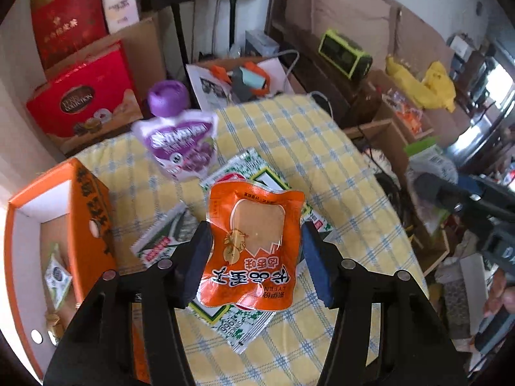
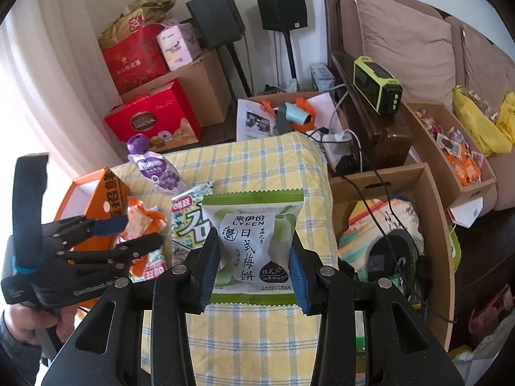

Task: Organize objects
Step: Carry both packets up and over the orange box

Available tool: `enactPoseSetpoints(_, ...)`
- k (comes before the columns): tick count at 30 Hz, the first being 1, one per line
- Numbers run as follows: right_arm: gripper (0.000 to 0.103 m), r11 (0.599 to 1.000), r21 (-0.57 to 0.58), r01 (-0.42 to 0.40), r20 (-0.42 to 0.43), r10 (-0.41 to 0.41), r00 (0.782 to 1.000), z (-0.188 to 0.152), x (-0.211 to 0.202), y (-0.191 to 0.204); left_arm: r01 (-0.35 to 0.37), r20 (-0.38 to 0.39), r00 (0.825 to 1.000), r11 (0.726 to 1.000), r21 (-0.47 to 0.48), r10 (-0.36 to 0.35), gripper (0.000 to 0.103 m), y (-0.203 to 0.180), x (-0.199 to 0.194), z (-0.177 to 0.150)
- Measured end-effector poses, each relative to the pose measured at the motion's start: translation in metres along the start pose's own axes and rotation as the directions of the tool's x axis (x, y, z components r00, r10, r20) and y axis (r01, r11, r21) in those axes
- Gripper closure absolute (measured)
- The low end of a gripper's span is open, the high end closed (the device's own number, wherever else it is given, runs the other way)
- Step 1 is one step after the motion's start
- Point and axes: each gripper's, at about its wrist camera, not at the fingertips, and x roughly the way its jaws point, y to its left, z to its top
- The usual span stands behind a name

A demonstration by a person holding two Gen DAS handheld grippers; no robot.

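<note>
An orange snack packet (image 1: 254,247) with a clear window hangs just above the yellow checked cloth (image 1: 289,135). My left gripper (image 1: 256,228) is shut on it, the pads pressing its two side edges. The right wrist view shows that gripper (image 2: 128,228) and its packet (image 2: 141,222) beside the orange box (image 2: 109,193). My right gripper (image 2: 253,238) is shut on a green and white plum cake packet (image 2: 254,244), held over the cloth. A purple spout pouch (image 1: 180,141) and green and white seaweed packets (image 1: 244,173) lie on the cloth.
The open orange box (image 1: 93,212) at the left holds a small sachet (image 1: 58,276). Red gift boxes (image 2: 151,122) and speakers (image 2: 280,3) stand behind. Cardboard boxes (image 2: 431,193) with snacks and cables sit to the right, by a green radio (image 2: 376,87) and a sofa.
</note>
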Motion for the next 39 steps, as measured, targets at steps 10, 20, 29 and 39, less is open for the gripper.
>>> enactPoseSetpoints(10, 0.063, 0.999, -0.033, -0.012, 0.020, 0.012, 1.000, 0.009, -0.004, 0.029, -0.017, 0.082, 0.996, 0.997, -0.074, 0.024, 0.050, 0.032, -0.044, 0.001)
enactPoseSetpoints(20, 0.063, 0.995, -0.088, -0.036, 0.032, 0.039, 0.999, 0.021, -0.001, 0.075, -0.034, 0.129, 0.990, 0.989, -0.144, 0.053, 0.050, 0.072, -0.080, -0.010)
enactPoseSetpoints(29, 0.063, 0.990, -0.128, -0.063, 0.031, 0.068, 0.997, 0.029, 0.005, 0.116, -0.065, 0.147, 0.985, 0.978, -0.196, 0.095, 0.050, 0.111, -0.100, -0.018)
enactPoseSetpoints(39, 0.063, 0.983, -0.158, -0.096, 0.028, 0.101, 0.994, 0.036, 0.015, 0.158, -0.096, 0.161, 0.977, 0.966, -0.241, 0.137, 0.050, 0.149, -0.118, -0.029)
